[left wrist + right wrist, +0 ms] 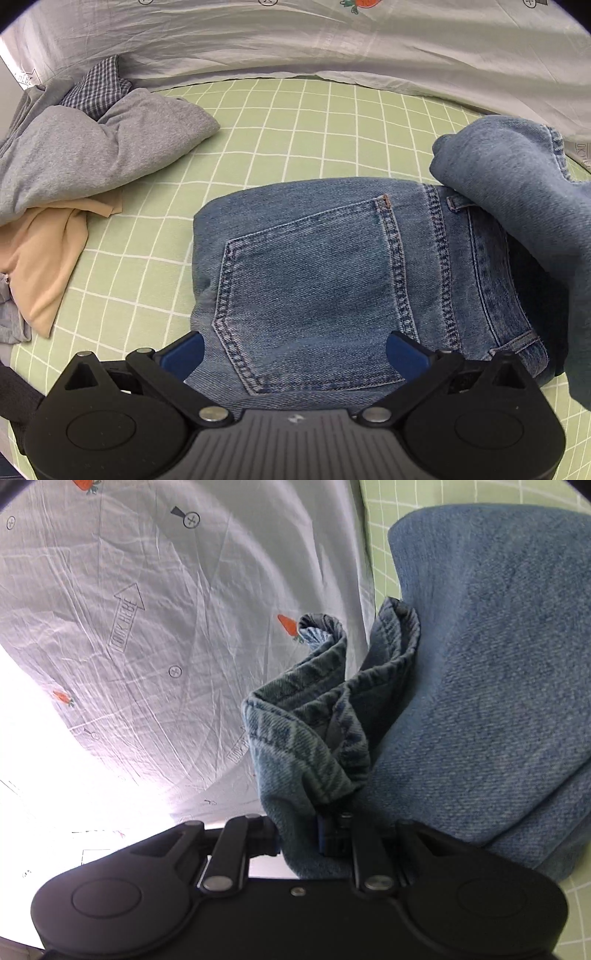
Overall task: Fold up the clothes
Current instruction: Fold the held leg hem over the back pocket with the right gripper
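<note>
Blue jeans (317, 266) lie on the green checked sheet (295, 122), back pocket up. My left gripper (293, 354) is open, its blue fingers (184, 354) spread over the pocket end, holding nothing. A raised fold of the jeans' legs (517, 192) hangs at the right. In the right wrist view my right gripper (299, 834) is shut on a bunched hem of the jeans (306, 731) and holds it lifted, with the wide denim leg (491, 686) draped to its right.
A pile of clothes lies at the left: a grey garment (92, 155), a checked shirt (99, 88) and a beige cloth (48, 251). A pale printed quilt (295, 40) lies along the back; it also fills the left of the right wrist view (129, 627).
</note>
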`<state>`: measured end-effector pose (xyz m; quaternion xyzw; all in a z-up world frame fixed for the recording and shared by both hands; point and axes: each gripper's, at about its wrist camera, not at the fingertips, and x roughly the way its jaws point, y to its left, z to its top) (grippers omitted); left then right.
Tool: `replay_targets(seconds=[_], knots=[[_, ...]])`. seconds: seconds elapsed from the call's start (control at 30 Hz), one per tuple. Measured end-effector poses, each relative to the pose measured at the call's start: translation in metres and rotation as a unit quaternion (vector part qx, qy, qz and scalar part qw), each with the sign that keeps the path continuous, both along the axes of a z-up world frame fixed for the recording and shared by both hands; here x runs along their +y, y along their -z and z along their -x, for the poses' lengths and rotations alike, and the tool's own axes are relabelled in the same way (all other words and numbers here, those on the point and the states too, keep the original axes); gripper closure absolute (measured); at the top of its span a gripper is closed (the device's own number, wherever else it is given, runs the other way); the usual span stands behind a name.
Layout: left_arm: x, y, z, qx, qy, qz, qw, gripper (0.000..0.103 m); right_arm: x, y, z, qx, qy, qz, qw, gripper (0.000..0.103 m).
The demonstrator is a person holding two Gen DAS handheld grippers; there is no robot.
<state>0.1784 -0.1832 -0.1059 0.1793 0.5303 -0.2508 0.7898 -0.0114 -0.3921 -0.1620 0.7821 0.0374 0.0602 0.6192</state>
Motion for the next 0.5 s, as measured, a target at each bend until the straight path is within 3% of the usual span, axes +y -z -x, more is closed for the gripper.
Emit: replay_targets(seconds=[0.17,0.23,0.3,0.43,0.5], knots=[[0.02,0.0,-0.008,-0.006,0.008,-0.007,0.9999,0.0,0.039,0.012,-0.035,0.069,-0.07,0.033,0.995,0.083],[0.027,0.001,-0.011,-0.004,0.006,-0.009,0.9999,0.0,0.046,0.025,-0.038,0.105,-0.068,0.018,0.992,0.079],[0.033,0.003,-0.016,0.0,0.002,-0.01,1.0,0.0,0.049,0.033,-0.034,0.124,-0.053,-0.006,0.991,0.07],[0.042,0.003,-0.021,0.005,-0.008,0.001,1.0,0.0,0.049,0.014,-0.027,0.093,-0.035,0.008,0.995,0.031],[0.044,0.0,-0.02,0.005,-0.015,0.007,0.9999,0.0,0.049,0.001,-0.026,0.078,-0.031,0.029,0.996,0.026]])
